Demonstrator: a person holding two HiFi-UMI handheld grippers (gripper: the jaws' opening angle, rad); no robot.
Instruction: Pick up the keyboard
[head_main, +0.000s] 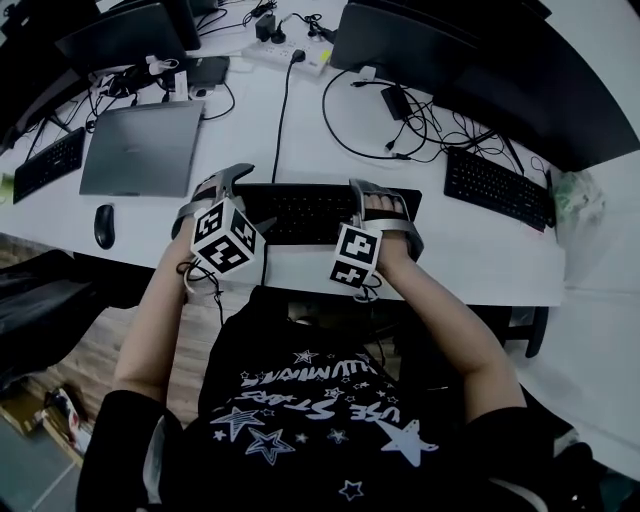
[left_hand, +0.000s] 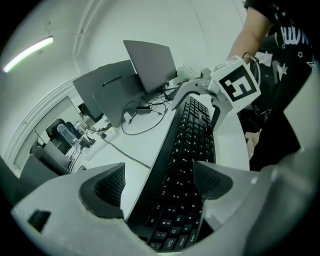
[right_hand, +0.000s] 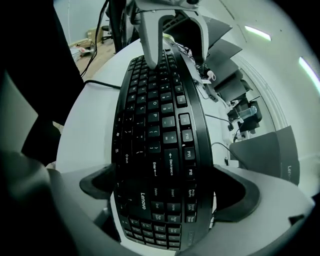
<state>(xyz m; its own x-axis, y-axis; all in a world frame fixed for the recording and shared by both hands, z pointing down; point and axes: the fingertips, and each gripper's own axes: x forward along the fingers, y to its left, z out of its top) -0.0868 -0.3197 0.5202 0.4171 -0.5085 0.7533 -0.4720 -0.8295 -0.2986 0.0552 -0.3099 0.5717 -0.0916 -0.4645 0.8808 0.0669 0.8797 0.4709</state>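
The black keyboard (head_main: 300, 212) lies along the near edge of the white desk (head_main: 480, 262), straight in front of the seated person; a gripper stands at each end of it. The left gripper (left_hand: 160, 182) straddles the left end with its jaws spread; one pad overlaps the keys, and a strip of bare desk shows between the other pad and the keyboard's edge. The right gripper (right_hand: 165, 192) pinches the right end, both pads against the keyboard's long sides. A closed laptop (head_main: 140, 148) and a mouse (head_main: 104, 225) sit to the left; a second keyboard (head_main: 497, 187) lies further right.
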